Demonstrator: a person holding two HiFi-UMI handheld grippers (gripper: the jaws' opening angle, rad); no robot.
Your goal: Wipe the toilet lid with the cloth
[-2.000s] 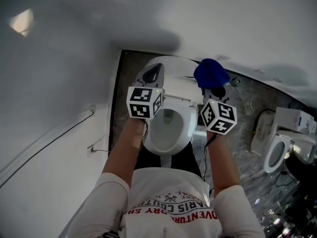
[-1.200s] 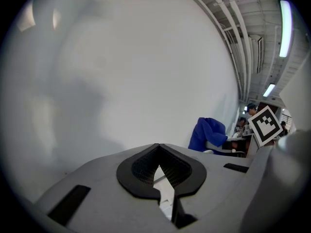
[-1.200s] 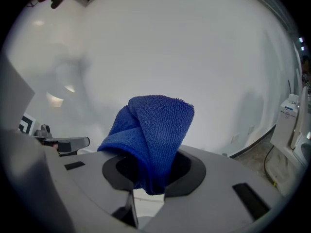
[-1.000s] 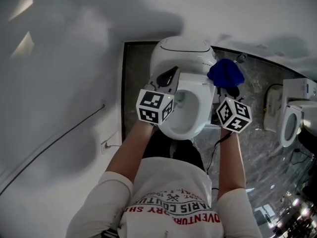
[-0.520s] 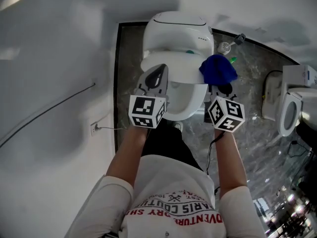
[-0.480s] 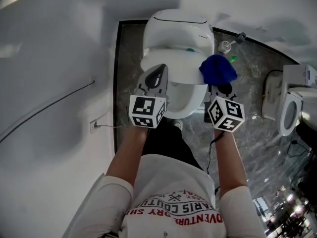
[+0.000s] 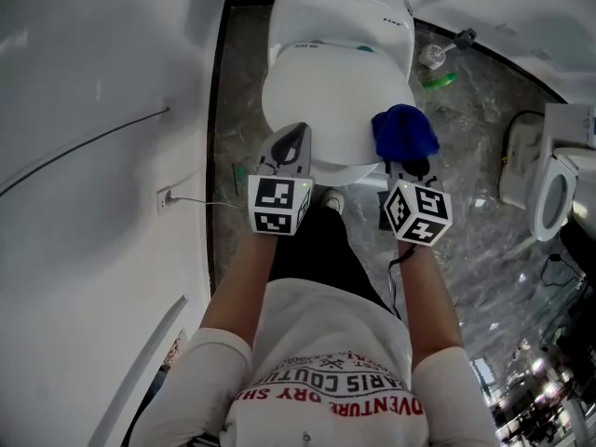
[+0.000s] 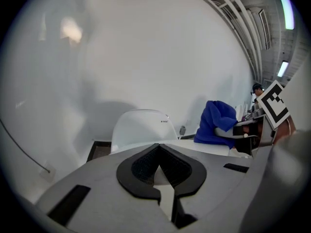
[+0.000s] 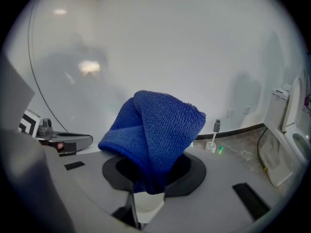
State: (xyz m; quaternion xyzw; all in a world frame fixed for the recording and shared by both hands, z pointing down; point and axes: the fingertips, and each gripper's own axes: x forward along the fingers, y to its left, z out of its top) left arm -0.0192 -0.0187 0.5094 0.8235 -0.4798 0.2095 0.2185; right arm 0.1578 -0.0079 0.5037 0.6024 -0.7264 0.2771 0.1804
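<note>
The white toilet lid [image 7: 331, 110] lies closed over the bowl, in front of the tank [image 7: 340, 12]. My left gripper [image 7: 294, 134] hovers at the lid's near left edge, its jaws together with nothing between them; the left gripper view shows the gripper [image 8: 158, 149] low over the lid [image 8: 209, 148]. My right gripper [image 7: 406, 163] is at the lid's near right edge, shut on a bunched blue cloth [image 7: 403, 133]. The cloth [image 9: 155, 130] rises from between the jaws of the right gripper [image 9: 148, 178] and also shows in the left gripper view [image 8: 216, 123].
A toilet brush [image 7: 436, 52] and a green item [image 7: 440, 80] stand on the marble floor right of the tank. Another toilet [image 7: 549, 189] is at the far right. The white wall on the left carries a socket [image 7: 166, 198] with a cable.
The bowl was open one to two seconds ago; the lid has since come down and is now closed. My left gripper followed it down. The right gripper kept the cloth by the right side.
</note>
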